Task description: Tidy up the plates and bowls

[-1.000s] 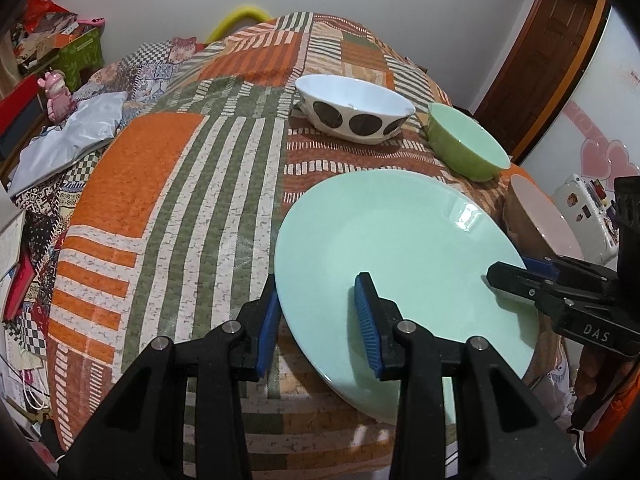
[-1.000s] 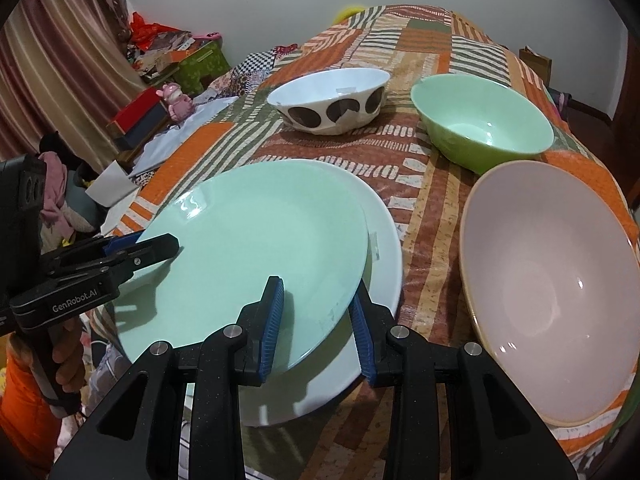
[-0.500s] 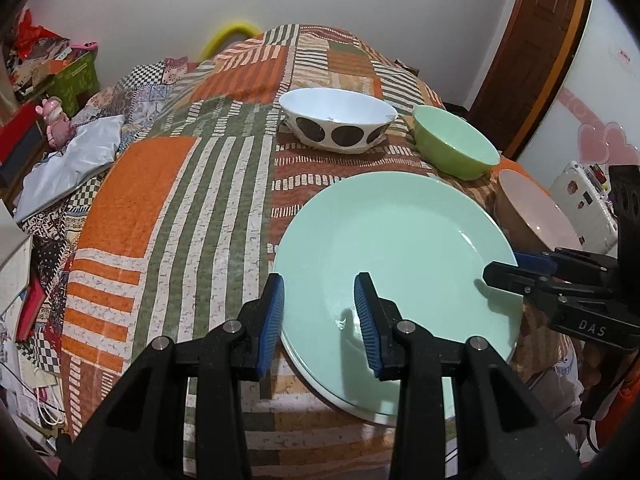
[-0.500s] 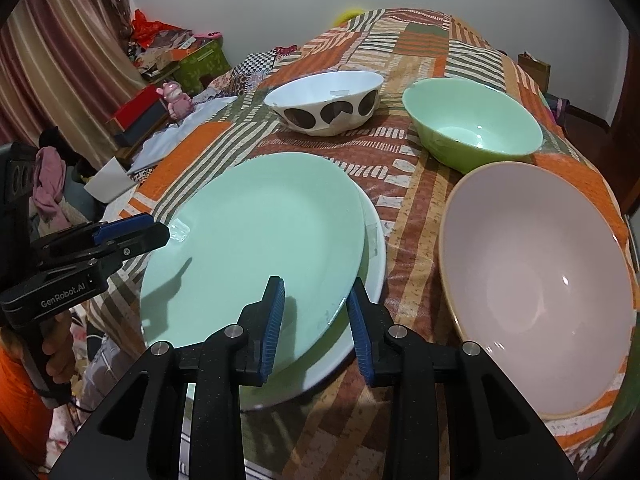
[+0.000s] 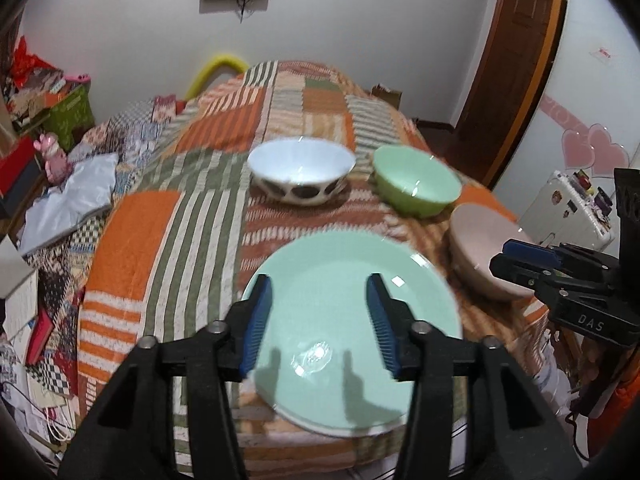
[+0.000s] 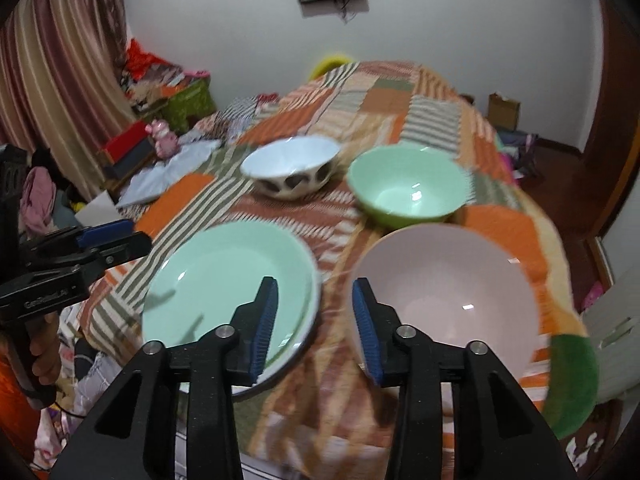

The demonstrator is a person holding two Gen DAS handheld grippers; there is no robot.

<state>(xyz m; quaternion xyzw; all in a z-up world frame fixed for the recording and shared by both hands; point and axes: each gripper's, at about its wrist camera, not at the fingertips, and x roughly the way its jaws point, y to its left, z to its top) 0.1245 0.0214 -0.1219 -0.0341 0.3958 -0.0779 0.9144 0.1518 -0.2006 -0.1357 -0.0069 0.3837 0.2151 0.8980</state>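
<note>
A mint green plate (image 5: 352,320) lies flat on a white plate, whose rim (image 6: 288,364) shows beneath it, on the patchwork-covered table; the green plate also shows in the right wrist view (image 6: 228,280). Behind stand a white bowl with dark spots (image 5: 301,176) (image 6: 291,168) and a green bowl (image 5: 416,186) (image 6: 408,186). A wide pink bowl (image 6: 444,300) (image 5: 484,252) sits at the right. My left gripper (image 5: 320,324) is open and empty above the plate's near side. My right gripper (image 6: 316,328) is open and empty above the gap between plates and pink bowl.
The patchwork cloth (image 5: 168,232) covers the table and stretches away to the far wall. Clutter, boxes and a pink toy (image 5: 50,156) lie at the left. A wooden door (image 5: 516,68) and a white appliance (image 5: 568,208) stand at the right.
Both grippers have let go of the green plate, opened wide and pulled back and up. The plate now lies flat on the white plate.
</note>
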